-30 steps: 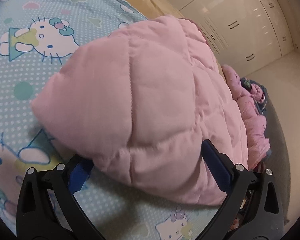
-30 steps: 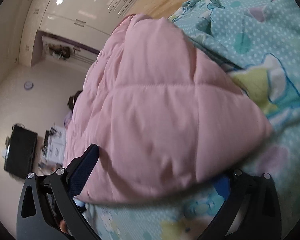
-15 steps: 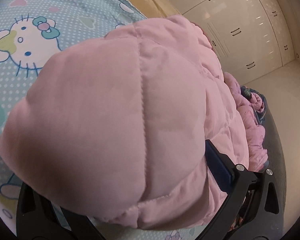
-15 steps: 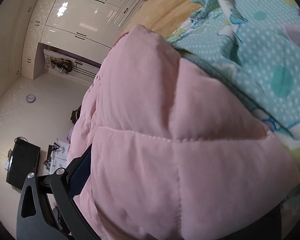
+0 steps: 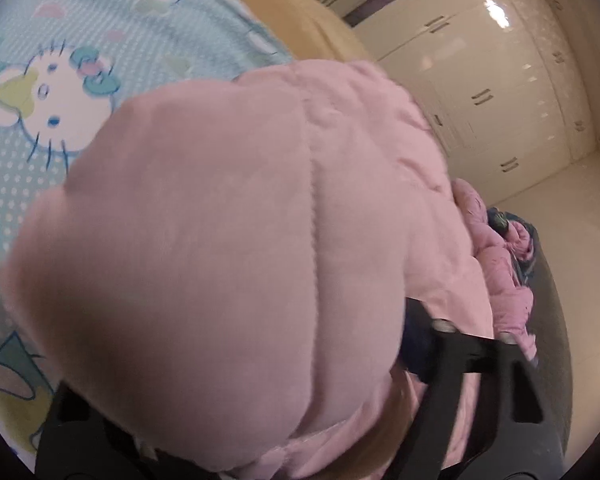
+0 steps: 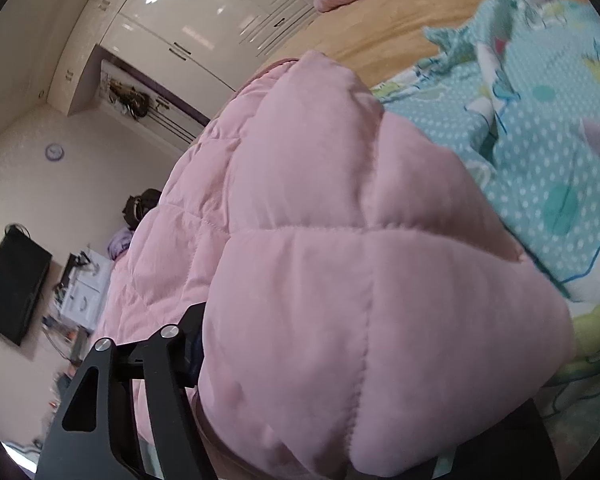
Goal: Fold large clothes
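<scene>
Left wrist: left gripper (image 5: 260, 408) jaws closing, pink quilted jacket (image 5: 228, 264) bunched between them. Right gripper (image 6: 340, 400) likewise closing around jacket, over patterned bedsheet (image 6: 560, 168).

Warm indoor light is thrown from overhead; glare is seen on the far wardrobe doors (image 5: 496, 80). Edges are bent by fisheye distortion, and nearby fabric is blurred.

left gripper (image 5: 260, 380) closing, right gripper (image 6: 360, 384) closing
</scene>
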`<control>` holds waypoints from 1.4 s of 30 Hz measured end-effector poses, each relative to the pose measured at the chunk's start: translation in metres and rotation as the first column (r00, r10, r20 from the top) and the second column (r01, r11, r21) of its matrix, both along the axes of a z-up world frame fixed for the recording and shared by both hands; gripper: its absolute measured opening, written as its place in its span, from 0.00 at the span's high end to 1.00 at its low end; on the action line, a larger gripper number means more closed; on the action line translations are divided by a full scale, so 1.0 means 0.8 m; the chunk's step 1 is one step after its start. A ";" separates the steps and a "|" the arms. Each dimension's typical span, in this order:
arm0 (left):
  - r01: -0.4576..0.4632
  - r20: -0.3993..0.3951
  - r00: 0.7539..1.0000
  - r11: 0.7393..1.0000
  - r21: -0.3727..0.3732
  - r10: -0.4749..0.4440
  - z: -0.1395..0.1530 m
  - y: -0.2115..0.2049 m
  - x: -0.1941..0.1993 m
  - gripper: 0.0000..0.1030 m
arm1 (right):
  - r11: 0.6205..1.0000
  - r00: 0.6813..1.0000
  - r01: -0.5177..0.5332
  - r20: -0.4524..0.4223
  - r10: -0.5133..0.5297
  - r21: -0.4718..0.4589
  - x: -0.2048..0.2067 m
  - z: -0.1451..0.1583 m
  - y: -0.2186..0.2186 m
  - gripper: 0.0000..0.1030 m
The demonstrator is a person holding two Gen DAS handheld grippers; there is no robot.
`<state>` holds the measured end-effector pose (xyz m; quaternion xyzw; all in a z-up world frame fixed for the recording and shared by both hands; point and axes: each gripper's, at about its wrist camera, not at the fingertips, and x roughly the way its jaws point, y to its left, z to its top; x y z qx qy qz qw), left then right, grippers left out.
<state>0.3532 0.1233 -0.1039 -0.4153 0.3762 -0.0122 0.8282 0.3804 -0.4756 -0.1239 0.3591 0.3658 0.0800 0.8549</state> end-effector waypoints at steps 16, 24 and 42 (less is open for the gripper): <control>0.077 0.201 0.969 0.952 0.297 -0.141 0.121 -0.042 -0.031 0.67 | 0.936 0.951 -0.092 0.248 0.184 -0.341 -0.043 0.122 0.058 0.66; 0.075 0.234 0.960 0.949 0.306 -0.151 0.136 -0.044 -0.075 0.67 | 0.908 0.916 -0.121 0.307 0.257 -0.401 -0.091 0.140 0.053 0.66; 0.079 0.185 0.973 0.955 0.285 -0.136 0.083 -0.026 -0.190 0.64 | 0.931 0.947 -0.189 0.191 0.257 -0.313 -0.188 0.096 0.020 0.65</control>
